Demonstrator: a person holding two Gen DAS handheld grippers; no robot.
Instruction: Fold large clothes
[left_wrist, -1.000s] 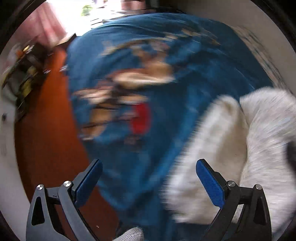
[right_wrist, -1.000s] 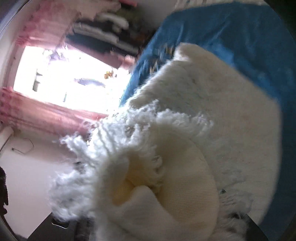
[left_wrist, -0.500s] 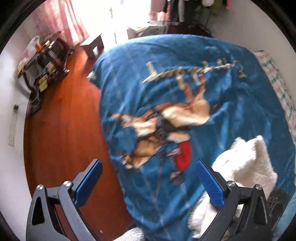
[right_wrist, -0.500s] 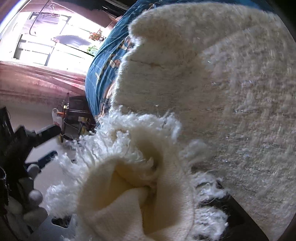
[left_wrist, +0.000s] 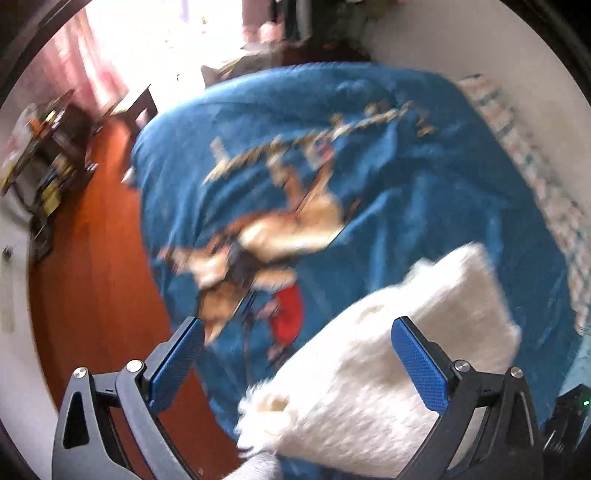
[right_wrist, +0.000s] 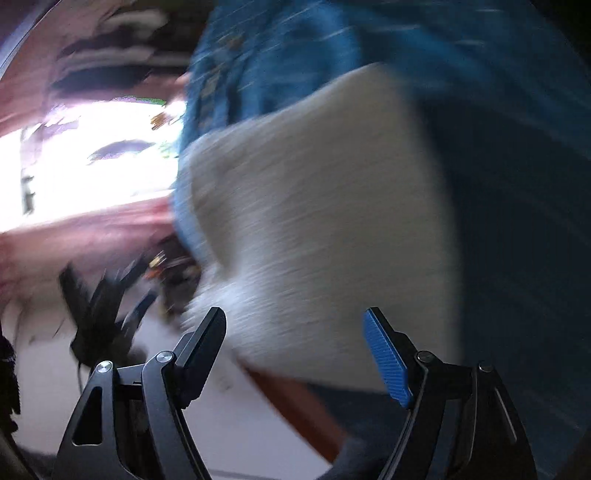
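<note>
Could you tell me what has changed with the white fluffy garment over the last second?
The right claw has just opened and let go of the white fluffy garment, which now lies on the blue blanket. The left claw stayed open and empty.

A red-brown wood floor (left_wrist: 96, 266) lies at 9 o'clock, a cluttered dark shelf (left_wrist: 48, 162) at 10, bright window (left_wrist: 159, 40) with pink curtains (left_wrist: 74, 74) at 11.

Fluffy white garment folded on the bed

The white fleece garment (left_wrist: 399, 354) lies as a folded, roughly rectangular bundle on the blue printed bedspread (left_wrist: 424, 206) (a horse-and-rider picture), near the bed's edge. Its shaggy pile faces up; a fringed end with a cream patch points toward the camera. Both views are motion-blurred.
</note>
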